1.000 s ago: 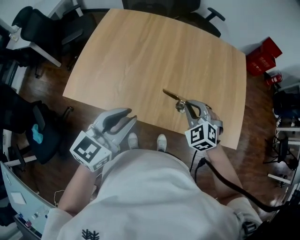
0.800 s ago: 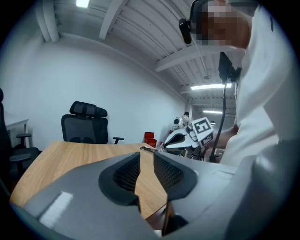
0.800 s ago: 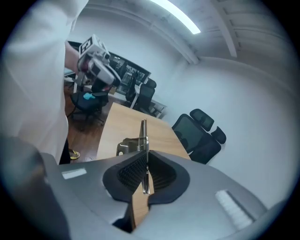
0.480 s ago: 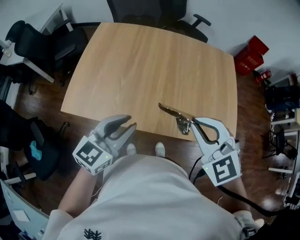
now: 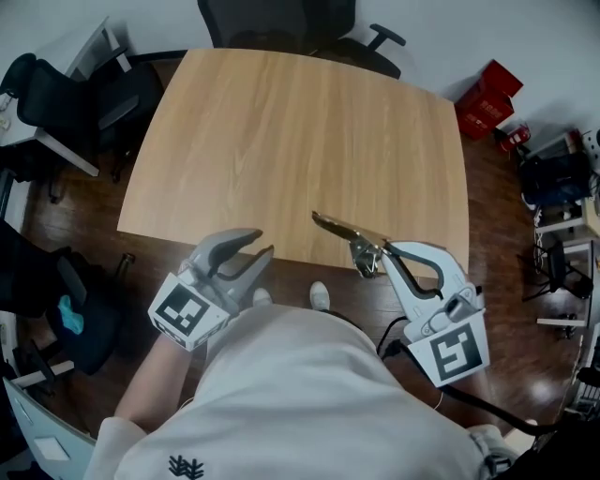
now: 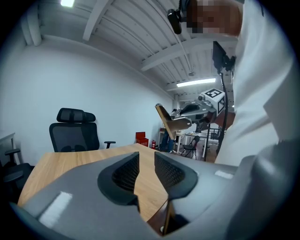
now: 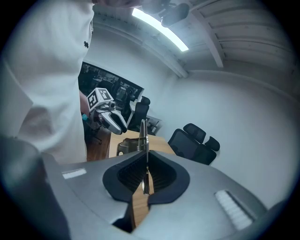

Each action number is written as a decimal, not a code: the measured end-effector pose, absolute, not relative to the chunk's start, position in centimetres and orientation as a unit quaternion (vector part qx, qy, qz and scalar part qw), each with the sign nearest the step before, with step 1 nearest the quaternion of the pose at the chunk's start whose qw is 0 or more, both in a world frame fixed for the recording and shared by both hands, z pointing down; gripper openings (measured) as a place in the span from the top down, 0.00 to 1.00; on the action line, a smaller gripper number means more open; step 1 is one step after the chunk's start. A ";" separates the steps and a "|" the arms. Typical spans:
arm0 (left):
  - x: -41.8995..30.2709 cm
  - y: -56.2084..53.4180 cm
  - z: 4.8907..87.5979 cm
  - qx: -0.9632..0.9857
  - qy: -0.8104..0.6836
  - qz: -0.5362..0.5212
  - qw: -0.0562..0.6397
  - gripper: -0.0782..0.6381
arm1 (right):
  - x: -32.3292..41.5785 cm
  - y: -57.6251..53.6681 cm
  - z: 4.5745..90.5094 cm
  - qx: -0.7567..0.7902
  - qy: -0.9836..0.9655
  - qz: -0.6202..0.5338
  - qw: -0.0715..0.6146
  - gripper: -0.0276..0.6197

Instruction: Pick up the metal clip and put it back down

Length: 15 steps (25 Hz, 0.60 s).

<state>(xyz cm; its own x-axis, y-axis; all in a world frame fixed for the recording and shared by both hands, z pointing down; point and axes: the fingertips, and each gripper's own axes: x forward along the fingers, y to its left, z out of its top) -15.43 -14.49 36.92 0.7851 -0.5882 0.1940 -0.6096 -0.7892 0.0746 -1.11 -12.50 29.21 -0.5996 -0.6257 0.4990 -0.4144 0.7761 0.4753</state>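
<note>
The metal clip is a brass-coloured spring clip with a long flat handle, held in the air over the near edge of the wooden table. My right gripper is shut on its near end; in the right gripper view the clip stands edge-on between the pads. My left gripper hangs off the table's near-left edge, its jaws a little apart with nothing between them. In the left gripper view the clip and the right gripper show raised at the right.
Black office chairs stand at the table's far side and another chair at the left. A red box sits on the dark floor at the right. The person's shoes are just under the near edge.
My right gripper has pulled back toward the person and risen, carrying the clip with it off the tabletop. The left gripper has barely moved.
</note>
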 end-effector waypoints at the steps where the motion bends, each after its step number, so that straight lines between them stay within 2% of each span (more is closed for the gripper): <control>1: -15.4 -14.4 36.8 0.943 -0.315 0.077 0.067 0.75 | -1.1 -12.4 29.2 0.297 -0.880 -0.157 0.335 0.94; 11: -14.4 -13.9 36.8 0.948 -0.301 0.068 0.078 0.73 | -0.3 -12.9 30.0 0.301 -0.880 -0.150 0.336 0.94; 15: -14.1 -14.1 36.5 0.944 -0.313 0.069 0.078 0.73 | 1.7 -15.2 32.8 0.312 -0.874 -0.129 0.350 0.94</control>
